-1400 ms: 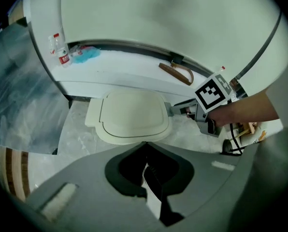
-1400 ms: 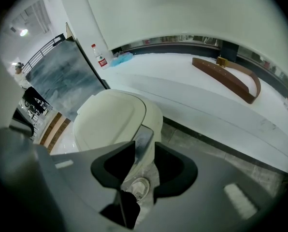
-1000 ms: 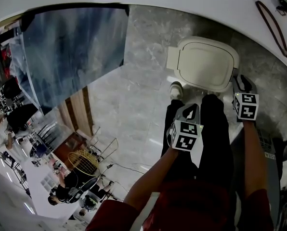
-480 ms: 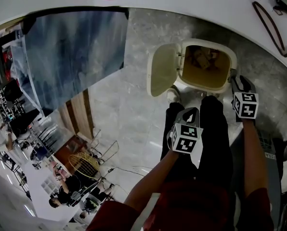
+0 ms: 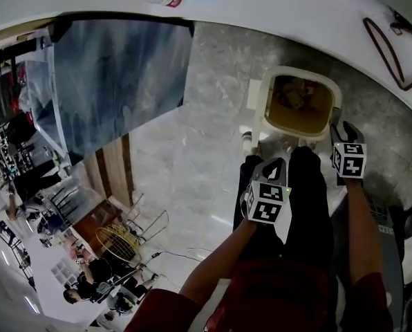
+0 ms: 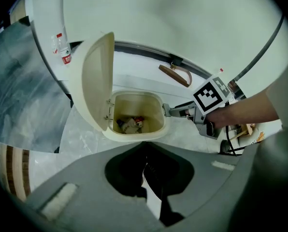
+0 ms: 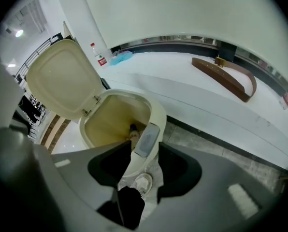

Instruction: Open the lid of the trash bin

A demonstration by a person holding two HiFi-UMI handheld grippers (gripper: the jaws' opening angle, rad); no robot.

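**Bin lid up, right tool let go**

Marble floor (image 5: pixel 192 164), with a white counter (image 5: pixel 282 12) curving behind it. Cream trash bin (image 5: pixel 297 135) stands on the floor at the person's feet. Its lid (image 5: pixel 255 106) is upright at the left side and rubbish (image 5: pixel 296 97) shows inside. Right tool (image 5: pixel 345 128) is released: its jaws have just been opening wide, and the bin's front rim sits between them unpressed. Left tool (image 5: pixel 274 164) is clenched, empty, near the bin.

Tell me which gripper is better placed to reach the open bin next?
Probably right. The right gripper sits at the trash bin, jaws just opened, gripping nothing; the left gripper is farther off, over the legs.
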